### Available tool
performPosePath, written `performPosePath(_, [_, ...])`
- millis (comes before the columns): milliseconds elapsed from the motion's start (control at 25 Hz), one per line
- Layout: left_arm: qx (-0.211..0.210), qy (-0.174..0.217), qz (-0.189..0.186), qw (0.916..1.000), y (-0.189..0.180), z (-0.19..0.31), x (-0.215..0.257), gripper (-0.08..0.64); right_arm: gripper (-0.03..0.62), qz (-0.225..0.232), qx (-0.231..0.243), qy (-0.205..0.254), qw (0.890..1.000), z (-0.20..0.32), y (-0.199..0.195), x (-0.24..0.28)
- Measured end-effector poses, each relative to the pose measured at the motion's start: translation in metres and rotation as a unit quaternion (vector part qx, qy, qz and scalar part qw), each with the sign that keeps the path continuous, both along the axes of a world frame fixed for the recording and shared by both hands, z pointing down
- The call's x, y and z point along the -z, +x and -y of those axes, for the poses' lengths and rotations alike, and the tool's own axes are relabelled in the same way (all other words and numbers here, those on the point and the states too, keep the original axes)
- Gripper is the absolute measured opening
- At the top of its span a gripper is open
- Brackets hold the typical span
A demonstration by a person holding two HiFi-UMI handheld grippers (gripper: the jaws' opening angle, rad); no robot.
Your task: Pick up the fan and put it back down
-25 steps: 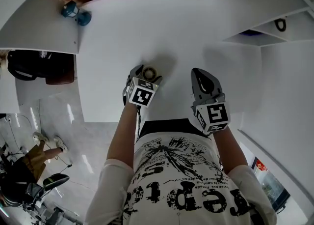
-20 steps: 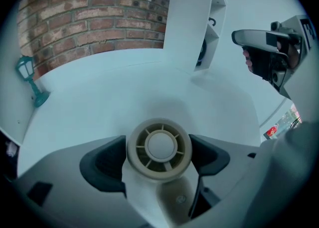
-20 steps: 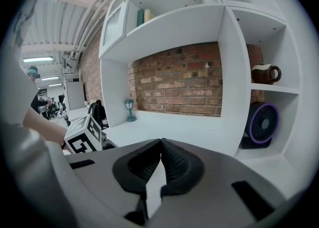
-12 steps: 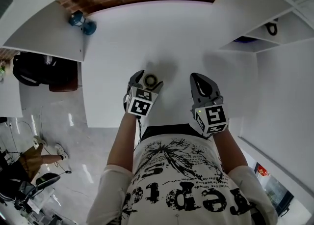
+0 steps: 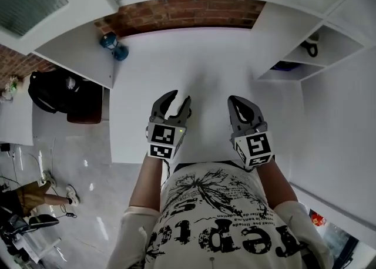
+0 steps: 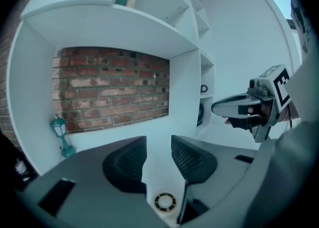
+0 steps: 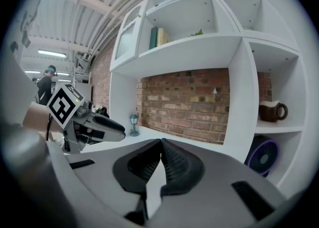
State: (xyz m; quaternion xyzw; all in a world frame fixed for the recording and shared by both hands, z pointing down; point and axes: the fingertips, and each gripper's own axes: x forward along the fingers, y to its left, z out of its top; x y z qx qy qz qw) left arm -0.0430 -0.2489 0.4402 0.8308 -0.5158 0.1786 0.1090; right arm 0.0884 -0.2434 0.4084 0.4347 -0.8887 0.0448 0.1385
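The fan (image 6: pixel 164 202) is a small round cream disc with a dark ring. It lies on the white table (image 5: pixel 205 68) and shows in the left gripper view far below, through the gap at the base of the jaws. In the head view it is hidden under my left gripper (image 5: pixel 178 98). My left gripper (image 6: pixel 158 140) hangs above the table; its jaws have just been closing, a gap remains and nothing is between them. My right gripper (image 5: pixel 236 101) is raised beside it, and its fingertips meet on nothing (image 7: pixel 161 141).
A teal lantern (image 5: pixel 113 46) stands at the table's far left by the brick wall (image 5: pixel 182 12). White shelves on the right hold a mug (image 7: pixel 271 111) and a larger purple fan (image 7: pixel 262 156). A black bag (image 5: pixel 56 91) lies left of the table.
My left gripper has lifted up off the fan, leaving it on the table, and its jaws stand narrower. My right gripper has risen a little too.
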Motion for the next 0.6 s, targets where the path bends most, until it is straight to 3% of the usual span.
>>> performPosePath(240, [0.018,0.089,-0.013,0.9958,-0.009,-0.005,0.077,0.03,0.015,0.014,0.015,0.065,0.998,-0.004,-0.008,0.051])
performPosePath(400, [0.005,0.143,-0.008,0.9897,-0.01,-0.018,0.122,0.014,0.015,0.037,0.008,0.108,0.993,-0.007,-0.006,0.083])
performPosePath(600, [-0.01,0.19,-0.046,0.9806,-0.014,-0.036,0.163,0.014,0.015,0.06,0.021,0.138,0.988,-0.011,-0.005,0.107])
